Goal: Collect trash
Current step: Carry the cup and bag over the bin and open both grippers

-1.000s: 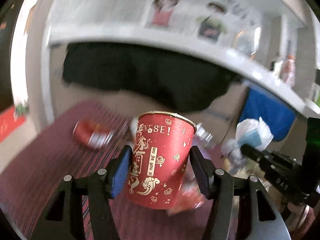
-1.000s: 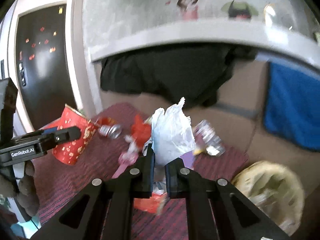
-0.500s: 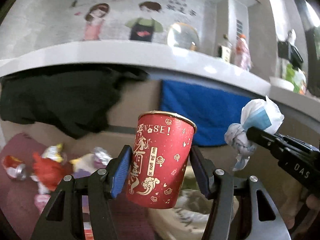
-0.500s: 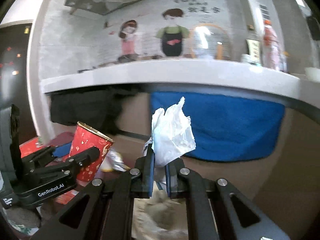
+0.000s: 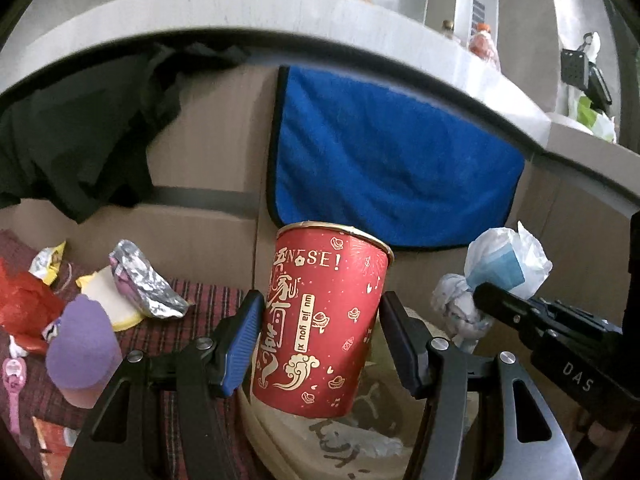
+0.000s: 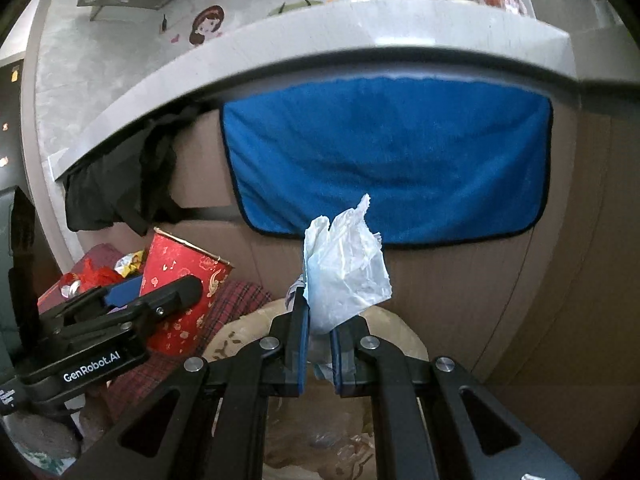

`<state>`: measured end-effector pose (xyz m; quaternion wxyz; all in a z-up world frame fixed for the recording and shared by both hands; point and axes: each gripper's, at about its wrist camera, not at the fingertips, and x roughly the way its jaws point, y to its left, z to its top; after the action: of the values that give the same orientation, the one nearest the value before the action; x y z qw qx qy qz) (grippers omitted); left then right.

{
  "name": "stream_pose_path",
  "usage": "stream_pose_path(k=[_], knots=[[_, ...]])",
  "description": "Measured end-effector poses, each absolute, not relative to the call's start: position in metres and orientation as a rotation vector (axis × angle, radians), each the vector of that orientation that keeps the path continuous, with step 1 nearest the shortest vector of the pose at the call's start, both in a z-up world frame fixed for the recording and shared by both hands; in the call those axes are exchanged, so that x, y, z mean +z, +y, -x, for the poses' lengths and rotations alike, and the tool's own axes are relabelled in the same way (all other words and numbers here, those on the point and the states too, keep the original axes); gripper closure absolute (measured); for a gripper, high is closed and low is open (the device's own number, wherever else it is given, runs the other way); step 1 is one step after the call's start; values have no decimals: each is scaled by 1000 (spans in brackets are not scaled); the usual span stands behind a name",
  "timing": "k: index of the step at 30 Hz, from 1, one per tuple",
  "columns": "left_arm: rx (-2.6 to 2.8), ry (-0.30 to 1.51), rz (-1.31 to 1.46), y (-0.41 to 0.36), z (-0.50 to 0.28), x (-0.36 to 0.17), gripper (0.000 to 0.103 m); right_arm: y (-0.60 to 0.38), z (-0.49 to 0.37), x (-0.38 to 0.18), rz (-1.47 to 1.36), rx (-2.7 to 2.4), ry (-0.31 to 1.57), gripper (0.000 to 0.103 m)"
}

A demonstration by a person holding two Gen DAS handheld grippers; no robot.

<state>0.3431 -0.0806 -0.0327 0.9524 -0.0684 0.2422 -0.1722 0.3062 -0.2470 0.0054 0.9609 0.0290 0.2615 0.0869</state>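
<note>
Both tongs are loaded above the bin (image 6: 404, 328): our left tongs (image 5: 316, 340) grip the light, crushable red cup (image 5: 320, 320) mid-wall, our right tongs (image 6: 318, 356) pinch soft tissue (image 6: 344, 276).

the red paper cup (image 5: 322, 320) with gold print stands nearly upright between the left jaws, its open rim above their tips and its base below them. the crumpled white plastic wad (image 6: 344, 272), with a pale blue patch, is pinched low between the right jaws and sticks up past them.
</note>
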Motion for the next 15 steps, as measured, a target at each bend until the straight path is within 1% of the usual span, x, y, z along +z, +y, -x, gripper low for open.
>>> stream_pose_path(k=[11, 12, 14, 15], knots=[[-387, 564, 160, -92, -373, -52, 43, -263, -331, -24, -109, 169, 577, 94], [-396, 565, 169, -93, -375, -53, 43, -264, -331, -25, -110, 168, 576, 92], [-426, 569, 184, -93, -378, -54, 41, -266, -334, -28, -123, 167, 572, 92], [-453, 579, 193, -93, -380, -55, 40, -267, -335, -29, -126, 163, 574, 87]])
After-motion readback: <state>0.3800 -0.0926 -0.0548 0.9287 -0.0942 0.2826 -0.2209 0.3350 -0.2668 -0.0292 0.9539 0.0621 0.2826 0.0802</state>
